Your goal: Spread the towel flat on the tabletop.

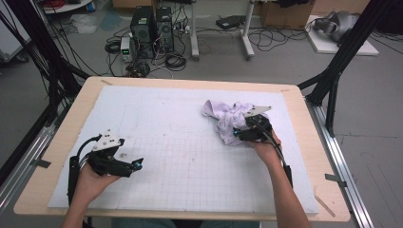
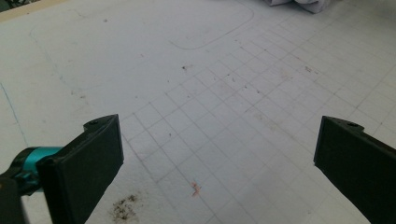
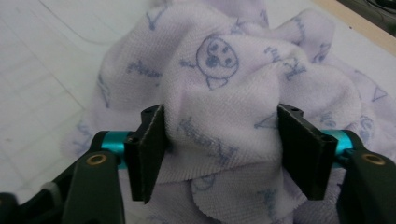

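Observation:
A crumpled pale lilac cloth (image 1: pixel 222 118) with blue printed drawings lies on the right part of the white gridded mat (image 1: pixel 180 152). My right gripper (image 1: pixel 236 134) is at the cloth's near side. In the right gripper view a raised fold of the cloth (image 3: pixel 219 70) fills the gap of the right gripper (image 3: pixel 219 149), and both black jaws touch its sides. My left gripper (image 1: pixel 138 165) rests low over the mat's near left part, far from the cloth. In the left gripper view the left gripper (image 2: pixel 219 158) stands wide open over bare grid, and the cloth's edge (image 2: pixel 308 3) shows at the top.
The mat covers a wooden table (image 1: pixel 57 156) whose rim shows all round. Black frame posts (image 1: pixel 332 80) stand at both far corners. Computer towers (image 1: pixel 152 31) and tangled cables sit on the floor beyond. Small dirt specks (image 2: pixel 122 210) mark the mat near the left gripper.

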Demonstrator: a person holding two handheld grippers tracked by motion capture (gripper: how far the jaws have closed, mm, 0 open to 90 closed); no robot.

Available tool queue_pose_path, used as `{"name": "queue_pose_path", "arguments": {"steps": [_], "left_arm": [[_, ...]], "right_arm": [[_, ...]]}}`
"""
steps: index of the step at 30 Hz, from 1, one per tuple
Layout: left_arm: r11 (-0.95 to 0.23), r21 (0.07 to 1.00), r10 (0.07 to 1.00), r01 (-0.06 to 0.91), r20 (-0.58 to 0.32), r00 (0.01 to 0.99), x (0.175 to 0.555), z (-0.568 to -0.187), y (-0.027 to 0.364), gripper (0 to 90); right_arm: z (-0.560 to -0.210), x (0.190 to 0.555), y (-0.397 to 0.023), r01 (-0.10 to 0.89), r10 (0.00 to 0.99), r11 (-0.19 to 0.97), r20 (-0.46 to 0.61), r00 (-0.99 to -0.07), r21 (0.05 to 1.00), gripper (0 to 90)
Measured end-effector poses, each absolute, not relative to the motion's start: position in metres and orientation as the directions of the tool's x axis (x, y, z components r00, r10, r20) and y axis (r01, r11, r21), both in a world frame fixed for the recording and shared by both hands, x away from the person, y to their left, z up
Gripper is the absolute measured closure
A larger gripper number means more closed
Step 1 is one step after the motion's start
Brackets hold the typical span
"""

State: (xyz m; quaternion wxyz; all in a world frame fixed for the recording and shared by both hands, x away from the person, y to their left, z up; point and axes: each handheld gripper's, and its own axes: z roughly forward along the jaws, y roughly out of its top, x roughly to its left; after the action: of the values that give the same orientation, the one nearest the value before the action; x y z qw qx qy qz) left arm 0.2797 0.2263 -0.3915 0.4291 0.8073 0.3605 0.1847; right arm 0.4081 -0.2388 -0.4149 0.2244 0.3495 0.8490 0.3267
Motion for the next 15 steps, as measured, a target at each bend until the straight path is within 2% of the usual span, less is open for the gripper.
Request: {"name": "queue_pose_path", "arguments": {"steps": [5,6,8,11,12,15], "left_arm": [[-0.369,0.825,0.739,0.427,-0.019,0.674,0.281,-0.395,0.225,1.9],[-0.369,0.825,0.739,0.427,-0.019,0.674,0.281,-0.395,0.225,1.9],[-0.375,0.823,0.736,0.427,-0.016,0.677,0.281,-0.396,0.225,1.9],[-0.366,0.825,0.739,0.43,-0.023,0.673,0.281,-0.396,0.225,1.9],[-0.355,0.829,0.744,0.432,-0.029,0.668,0.281,-0.395,0.226,2.9],[-0.361,0.828,0.741,0.429,-0.025,0.671,0.281,-0.394,0.226,2.9]], "right_arm": [[-0.419,0.412,-0.235,0.441,0.738,0.57,-0.196,-0.646,0.693,55.5],[-0.419,0.412,-0.235,0.441,0.738,0.57,-0.196,-0.646,0.693,55.5],[-0.412,0.412,-0.236,0.457,0.742,0.546,-0.153,-0.652,0.702,68.4],[-0.404,0.411,-0.237,0.457,0.74,0.53,-0.127,-0.66,0.714,71.2],[-0.394,0.407,-0.237,0.45,0.734,0.494,-0.079,-0.674,0.744,71.8],[-0.379,0.398,-0.233,0.423,0.701,0.46,-0.028,-0.712,0.78,72.0]]}}
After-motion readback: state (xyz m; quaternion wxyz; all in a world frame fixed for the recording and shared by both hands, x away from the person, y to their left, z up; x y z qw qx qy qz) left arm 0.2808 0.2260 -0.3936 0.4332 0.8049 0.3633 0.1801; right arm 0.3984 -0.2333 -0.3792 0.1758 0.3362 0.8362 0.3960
